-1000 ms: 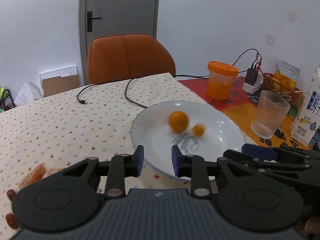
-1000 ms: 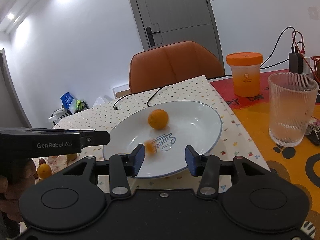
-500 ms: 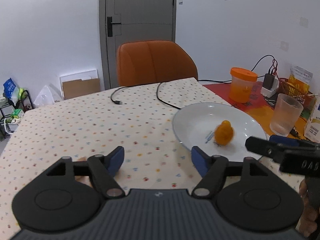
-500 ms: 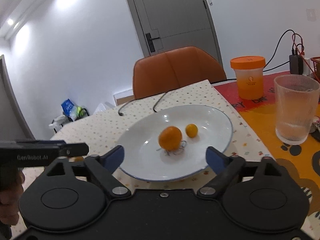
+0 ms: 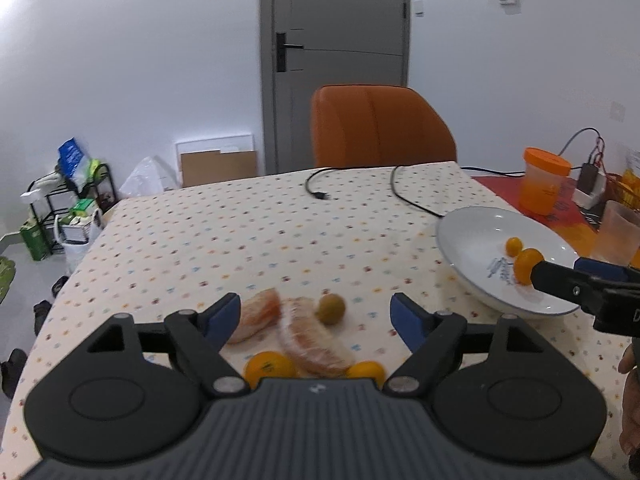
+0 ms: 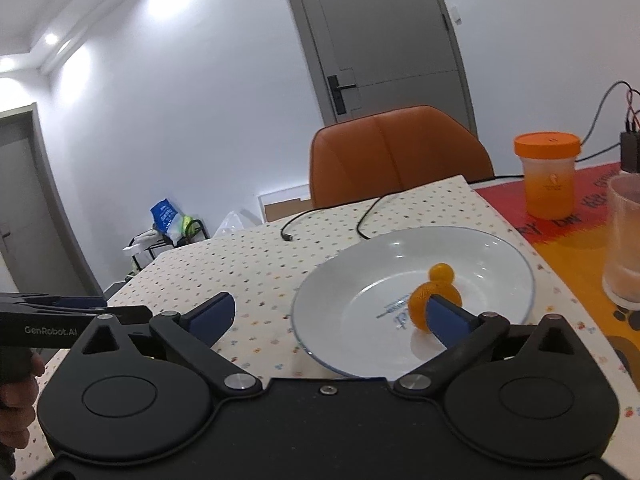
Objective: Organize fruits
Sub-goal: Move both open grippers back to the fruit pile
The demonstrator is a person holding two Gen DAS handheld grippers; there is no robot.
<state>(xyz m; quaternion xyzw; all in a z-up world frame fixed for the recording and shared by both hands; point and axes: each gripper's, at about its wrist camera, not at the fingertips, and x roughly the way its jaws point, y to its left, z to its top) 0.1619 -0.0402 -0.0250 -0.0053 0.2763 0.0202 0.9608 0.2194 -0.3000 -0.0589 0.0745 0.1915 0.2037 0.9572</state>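
A white plate (image 6: 360, 280) holds an orange (image 6: 434, 300) and a smaller orange fruit (image 6: 442, 272) touching it. My right gripper (image 6: 328, 315) hovers at the plate's near rim. Its jaws are opening wide, with nothing between them. On the dotted tablecloth to the left of the plate (image 5: 460, 240) lie two wrapped orange pieces (image 5: 316, 344), a small yellow-green fruit (image 5: 330, 308) and two oranges (image 5: 270, 364). My left gripper (image 5: 316, 318) hangs over this pile. Its jaws are opening and touch no fruit. The right gripper (image 5: 558, 272) reaches in from the right.
An orange-lidded cup (image 6: 548, 184) and a ribbed glass (image 6: 624, 240) stand on the red mat right of the plate. A black cable (image 5: 320, 194) lies at the table's far side, before an orange chair (image 5: 380, 128). The left gripper (image 6: 100, 307) shows at far left.
My left gripper swung left from the plate to the fruit pile and opened. The right jaws opened wide. The two rolling fruits have come to rest together in the plate.
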